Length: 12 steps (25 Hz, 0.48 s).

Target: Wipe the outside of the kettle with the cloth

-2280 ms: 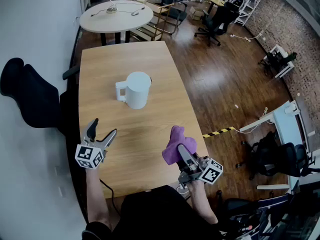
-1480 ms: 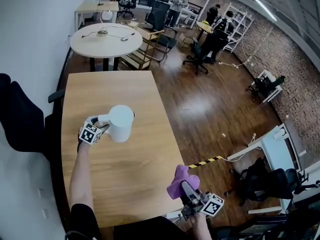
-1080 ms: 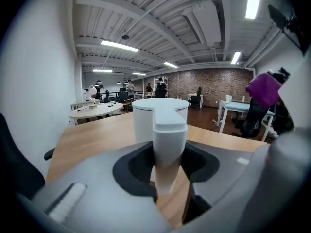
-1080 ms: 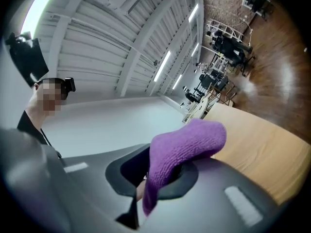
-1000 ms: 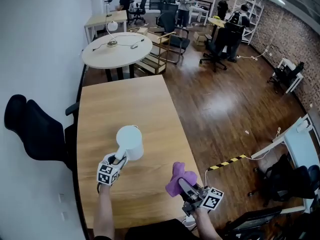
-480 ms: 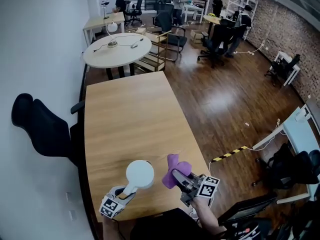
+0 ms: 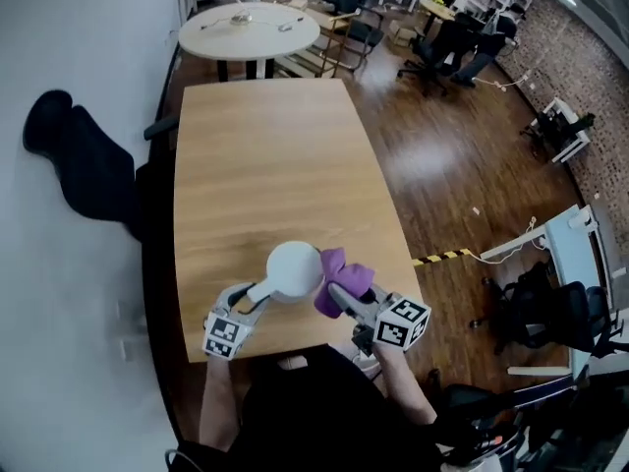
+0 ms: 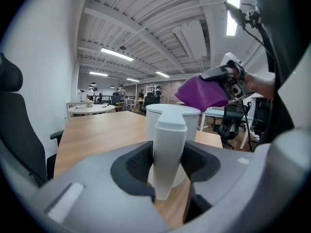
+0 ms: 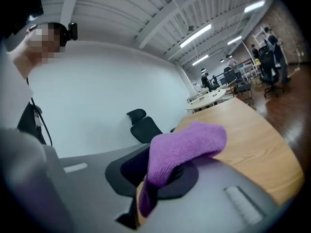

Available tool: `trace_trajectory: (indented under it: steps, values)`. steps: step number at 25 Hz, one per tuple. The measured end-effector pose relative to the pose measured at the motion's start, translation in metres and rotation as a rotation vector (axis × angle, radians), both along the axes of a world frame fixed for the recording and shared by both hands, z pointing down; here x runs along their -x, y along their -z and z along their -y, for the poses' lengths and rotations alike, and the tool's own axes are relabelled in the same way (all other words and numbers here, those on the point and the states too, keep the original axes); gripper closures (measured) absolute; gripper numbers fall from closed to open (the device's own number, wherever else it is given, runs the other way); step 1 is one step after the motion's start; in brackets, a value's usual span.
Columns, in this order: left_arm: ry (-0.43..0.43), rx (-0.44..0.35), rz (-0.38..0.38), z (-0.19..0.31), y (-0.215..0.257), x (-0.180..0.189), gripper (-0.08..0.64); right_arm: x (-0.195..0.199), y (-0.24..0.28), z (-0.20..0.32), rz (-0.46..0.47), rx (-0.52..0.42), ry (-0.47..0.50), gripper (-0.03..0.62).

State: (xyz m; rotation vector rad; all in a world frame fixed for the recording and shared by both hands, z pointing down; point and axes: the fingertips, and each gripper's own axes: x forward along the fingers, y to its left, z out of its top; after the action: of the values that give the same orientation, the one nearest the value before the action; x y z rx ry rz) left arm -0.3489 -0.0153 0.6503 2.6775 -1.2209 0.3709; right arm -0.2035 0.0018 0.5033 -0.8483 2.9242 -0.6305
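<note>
The white kettle [image 7: 293,268] is over the near end of the wooden table [image 7: 265,155]. My left gripper [image 7: 252,298] is shut on its handle [image 8: 168,149]; the pads press both sides of it, though the jaws have just been opening slightly. The kettle body [image 8: 172,116] stands upright beyond the handle. My right gripper [image 7: 339,295] is shut on the purple cloth [image 7: 341,273], which bulges out over the jaws [image 9: 187,147]. The cloth [image 8: 201,92] sits right beside the kettle's upper right side; I cannot tell whether they touch. The right gripper view does not show the kettle.
A black office chair [image 7: 79,160] stands left of the table. A round white table [image 7: 248,29] is beyond its far end. Wooden floor with yellow-black tape [image 7: 440,258] lies to the right. My body is at the table's near edge.
The left gripper has carried the kettle by its handle from mid-table toward the near edge. The right gripper with the cloth has swung left up to the kettle's side.
</note>
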Motion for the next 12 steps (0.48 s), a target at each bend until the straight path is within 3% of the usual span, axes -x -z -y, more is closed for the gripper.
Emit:
trace_trajectory:
  steps: [3,9,12]
  values:
    - [-0.001,-0.148,-0.015,0.086,0.016,0.016,0.276,0.052,0.045,0.067,-0.111,-0.059,0.024,0.568]
    - [0.04,-0.088,-0.075,0.097,-0.018,0.038,0.273,0.185,0.014,0.06,-0.335,-0.073,0.293,0.568]
    - [0.048,-0.096,-0.074,0.088,-0.02,0.043,0.272,0.232,-0.038,0.043,-0.55,-0.085,0.407,0.568]
